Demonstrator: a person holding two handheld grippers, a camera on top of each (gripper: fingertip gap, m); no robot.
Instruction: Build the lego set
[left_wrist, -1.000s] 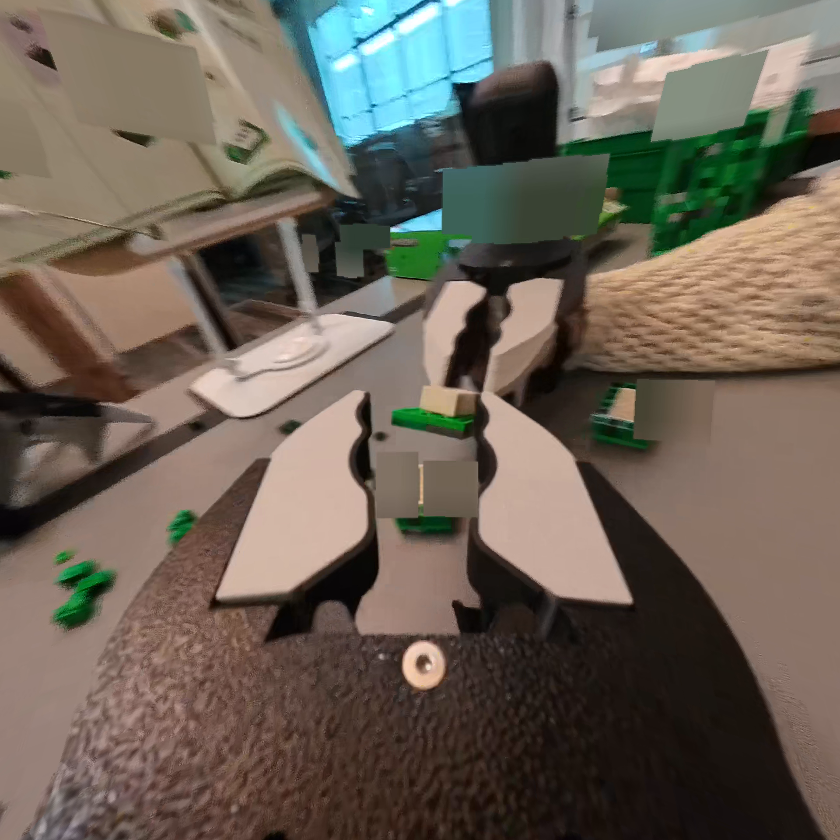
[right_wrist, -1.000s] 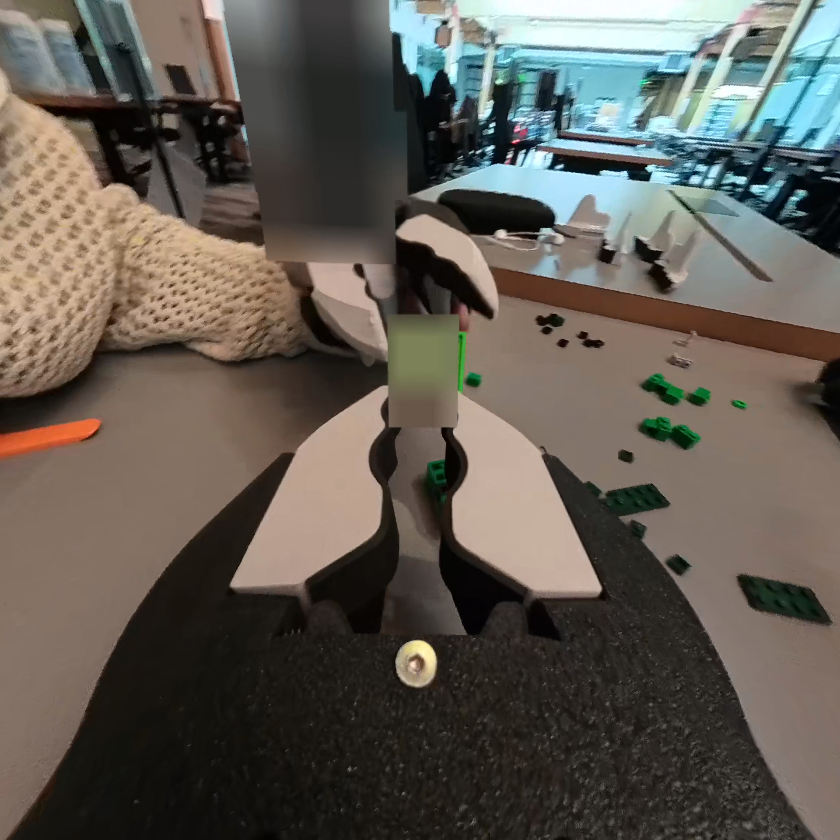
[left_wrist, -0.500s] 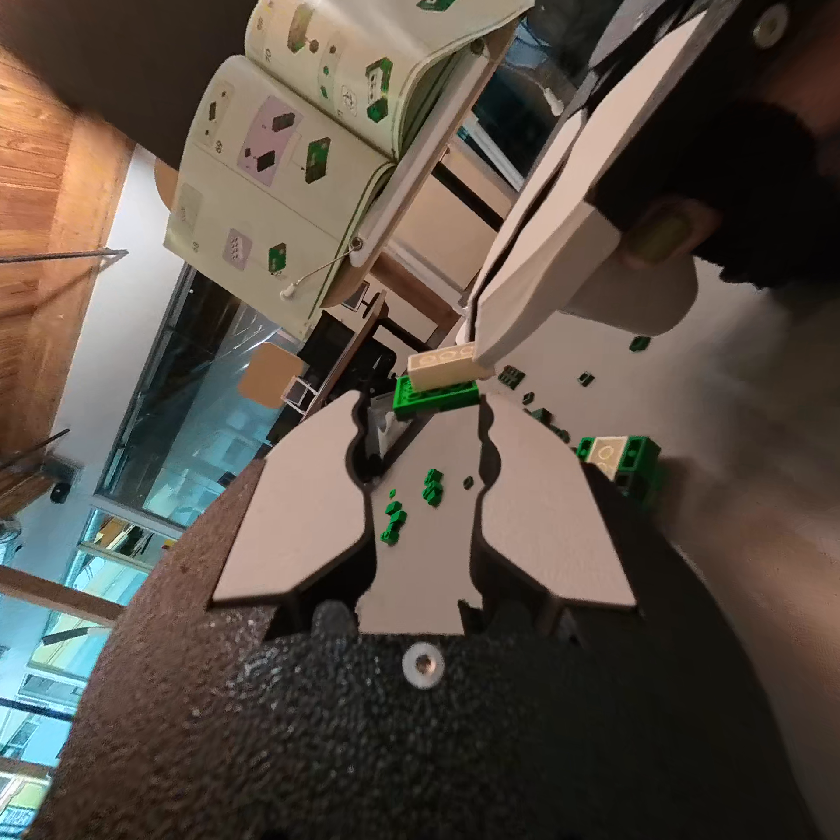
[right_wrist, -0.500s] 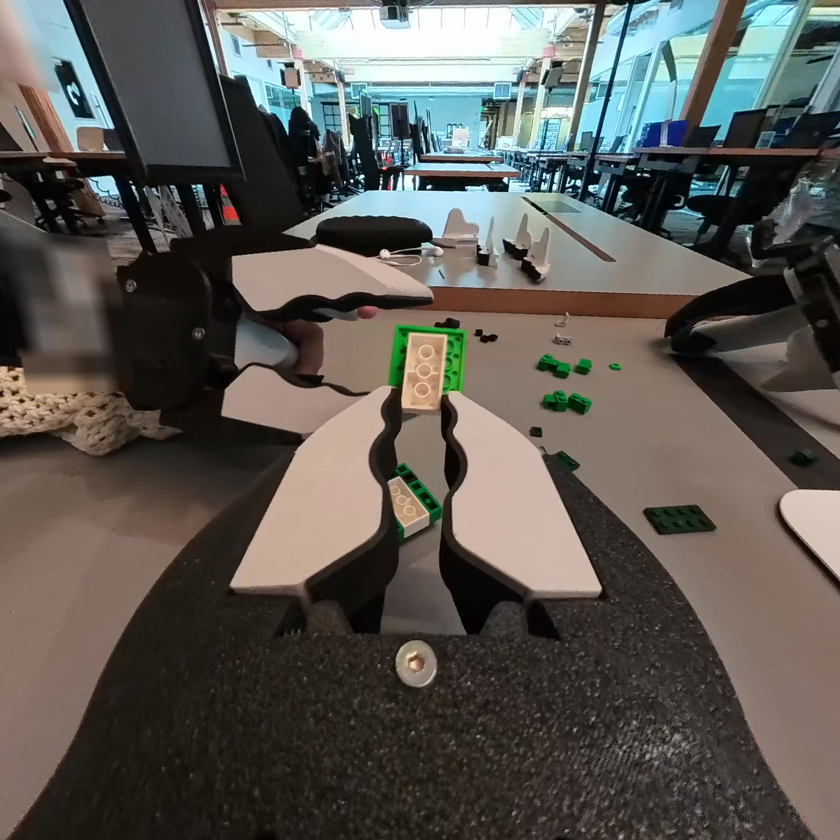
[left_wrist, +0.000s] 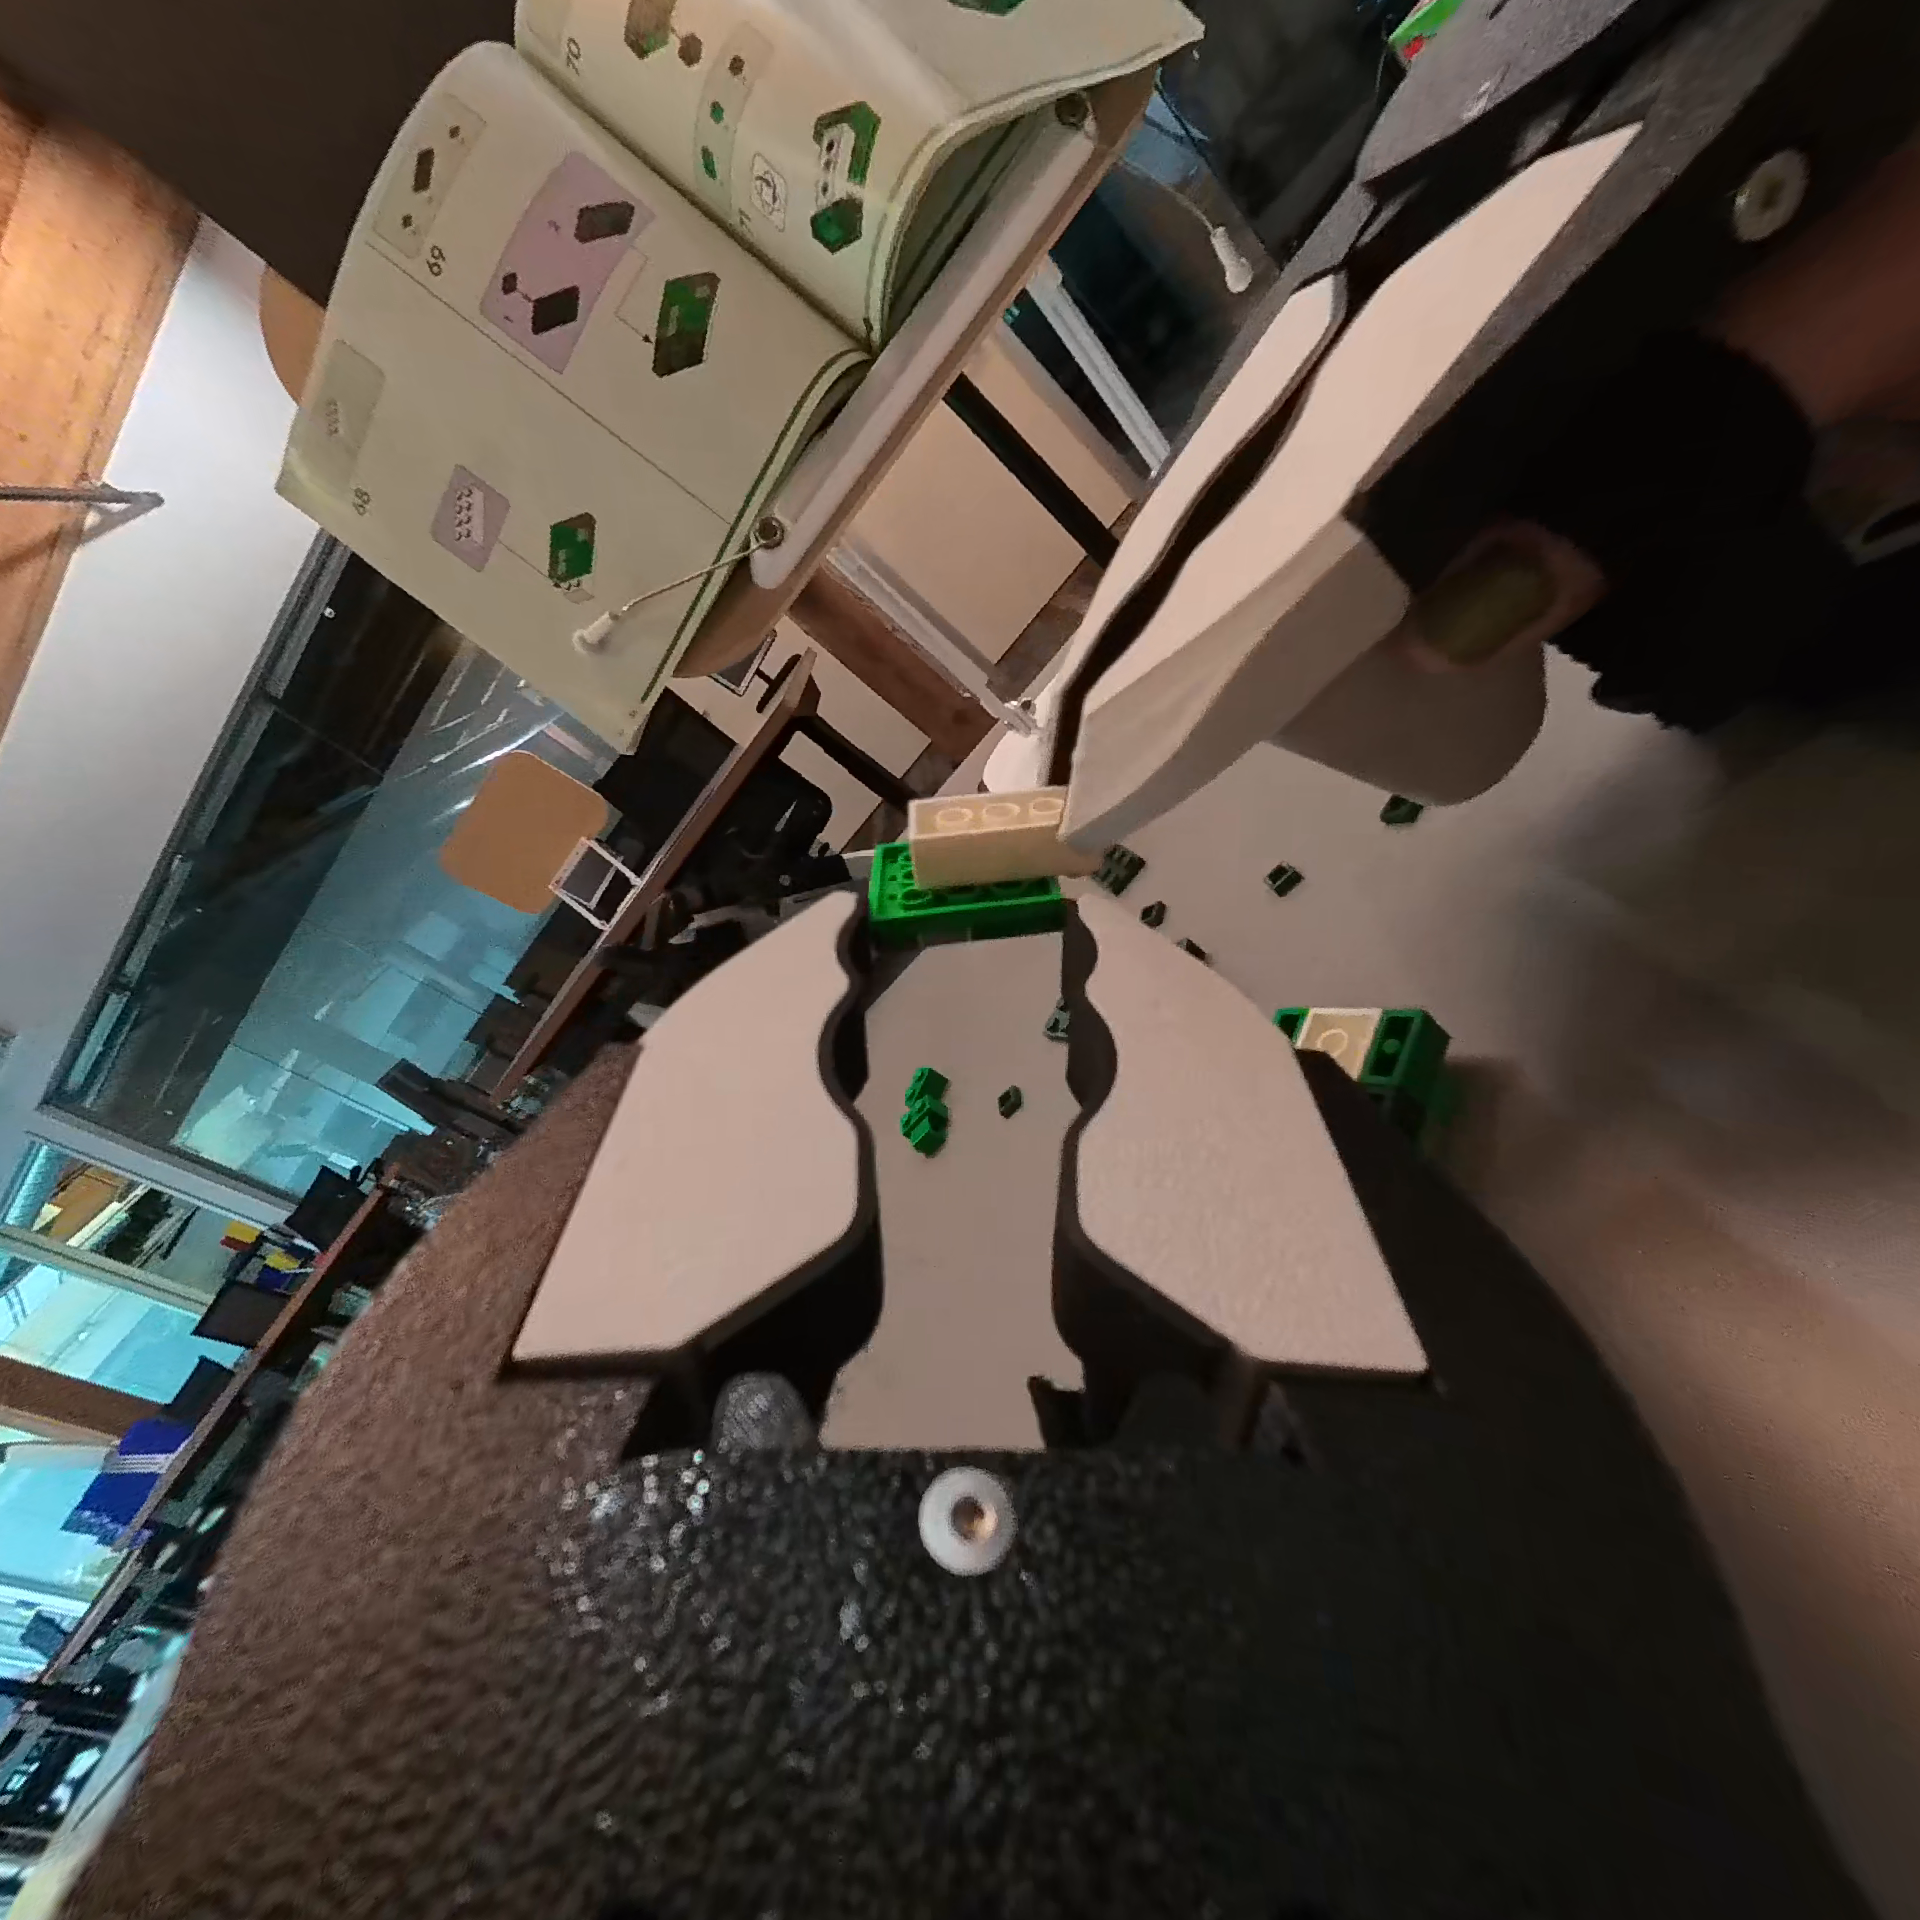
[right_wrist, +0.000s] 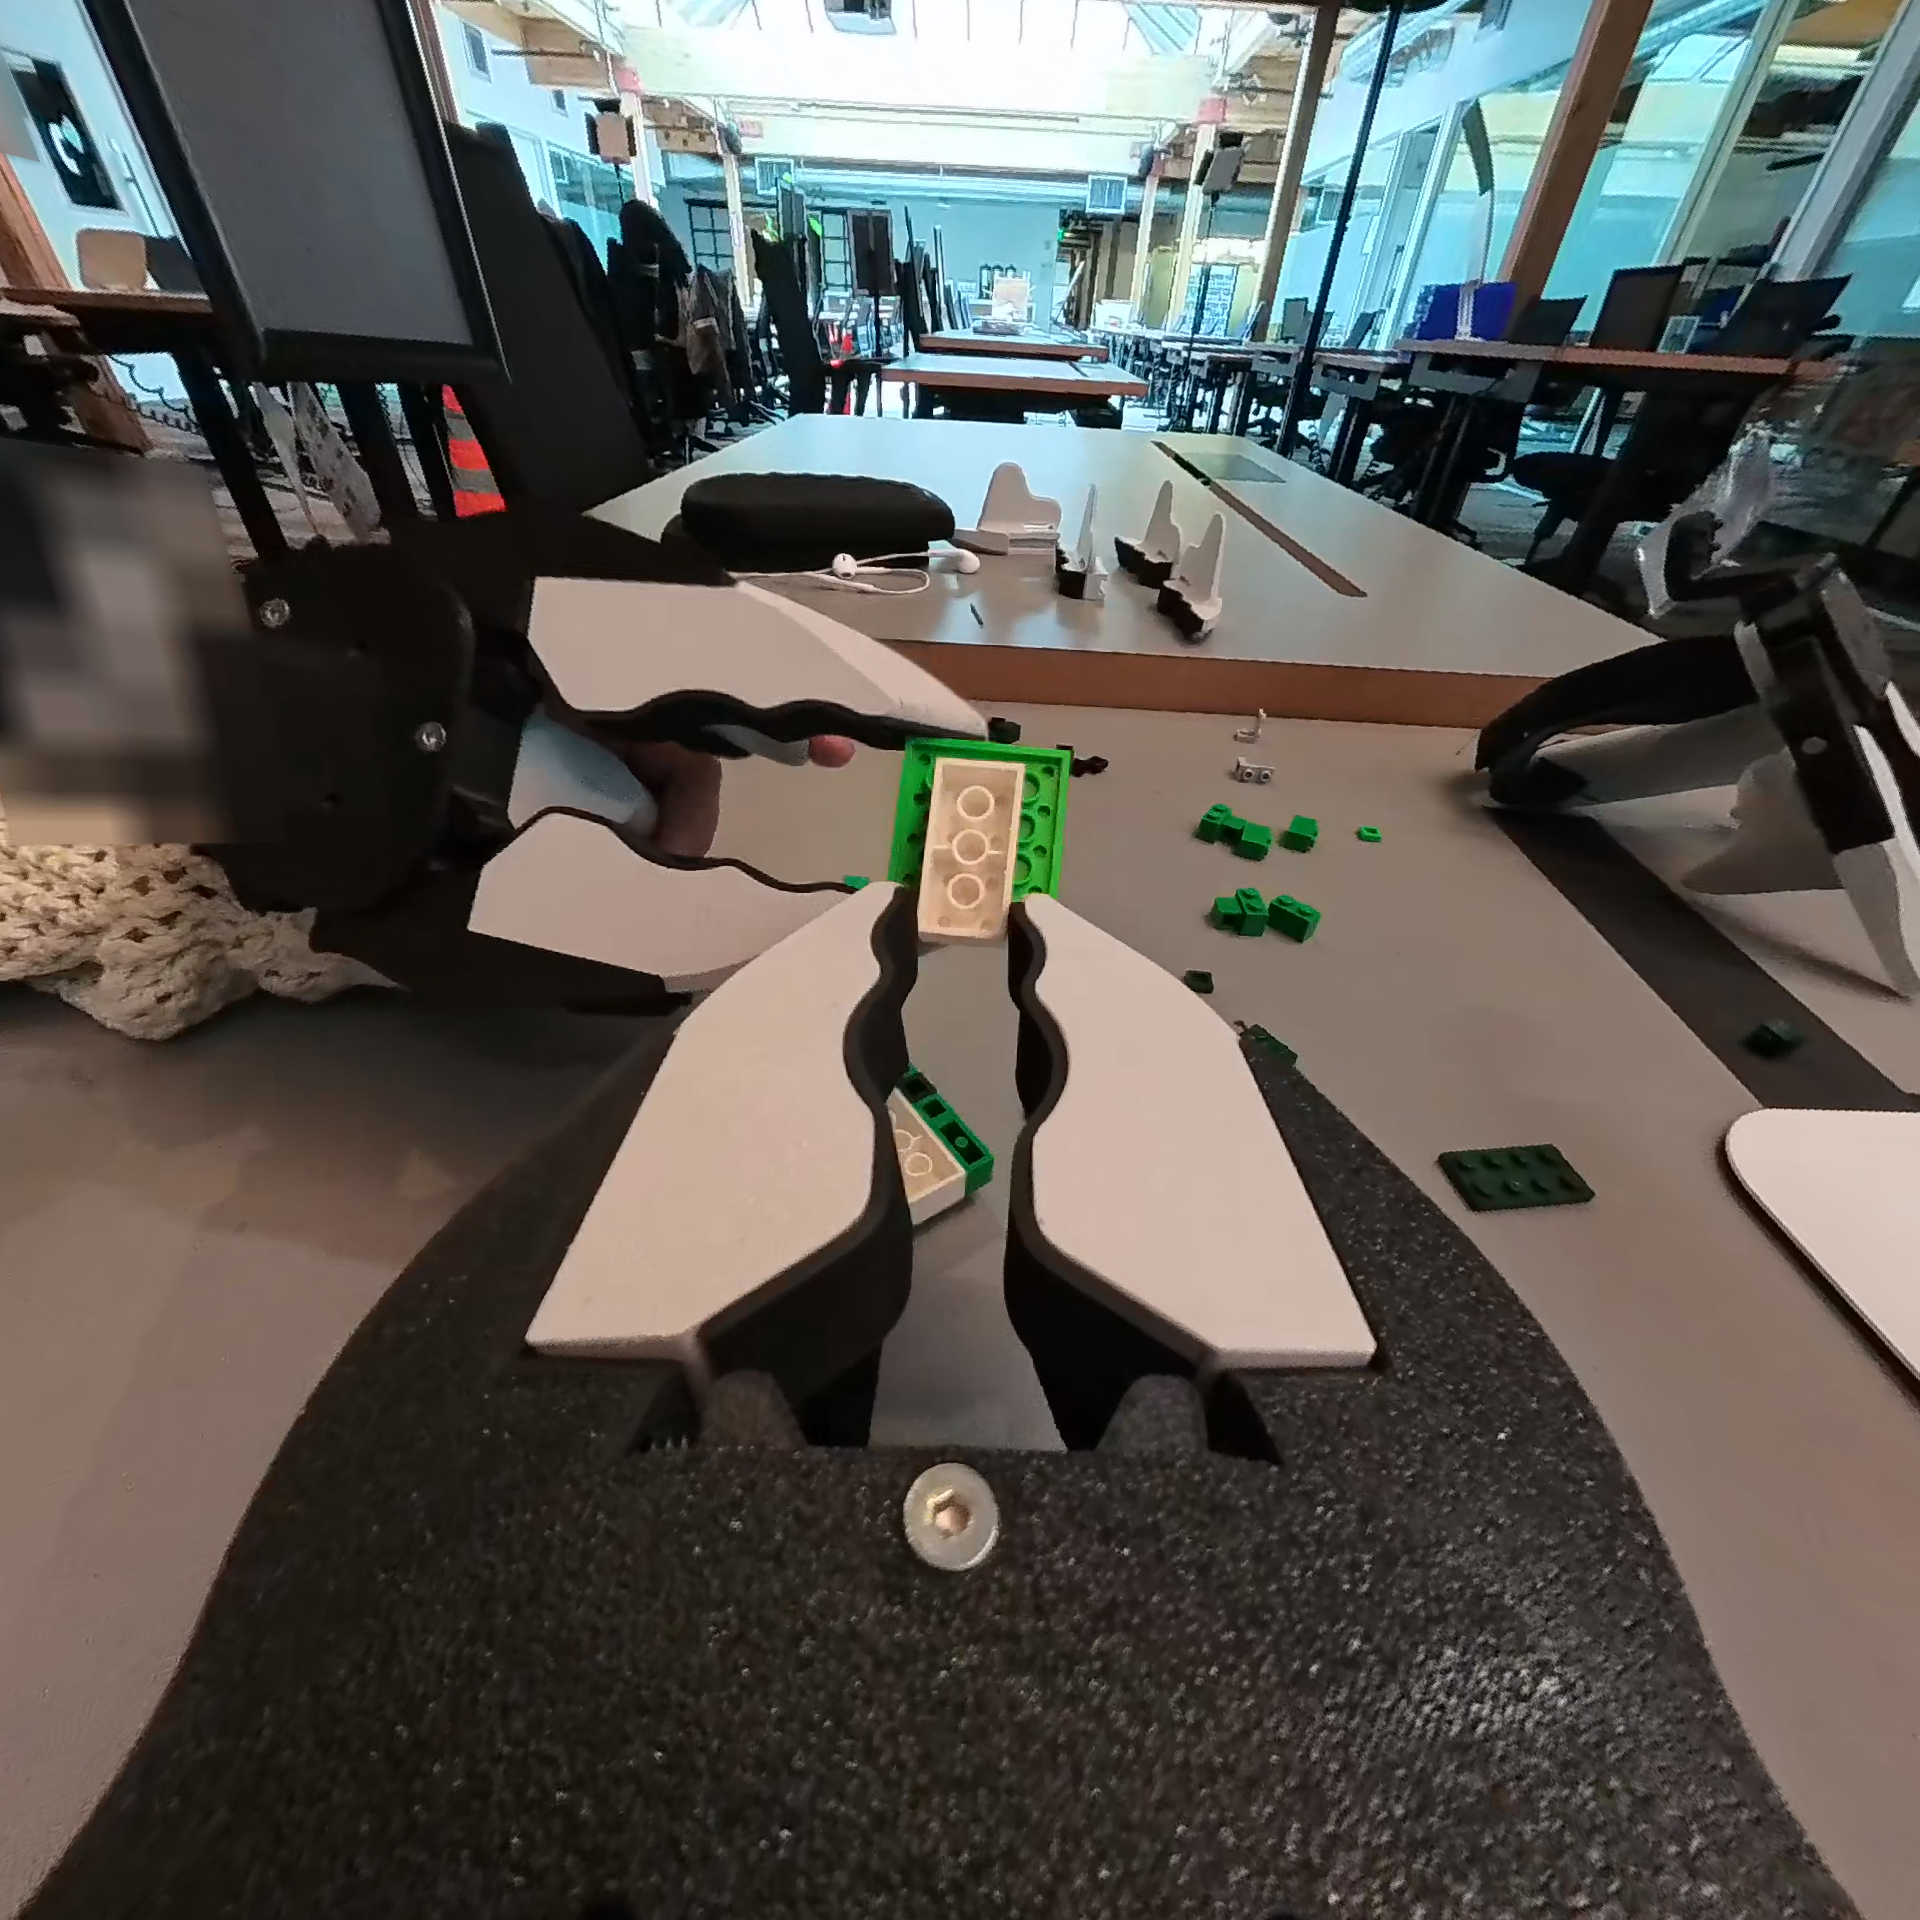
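Since half a second ago, little has changed. The right gripper (right_wrist: 961, 914) still has its jaws clamped on the near end of a cream brick (right_wrist: 966, 847). That brick sits on a bright green plate (left_wrist: 966, 906), which the left gripper (left_wrist: 964, 914) grips at its edges. The pair hangs above the grey table (right_wrist: 260, 1195). Loose green bricks (right_wrist: 1252, 878) lie at 2 o'clock, with open table at 8 o'clock. An open instruction booklet (left_wrist: 623, 312) stands at 11 o'clock in the left wrist view.
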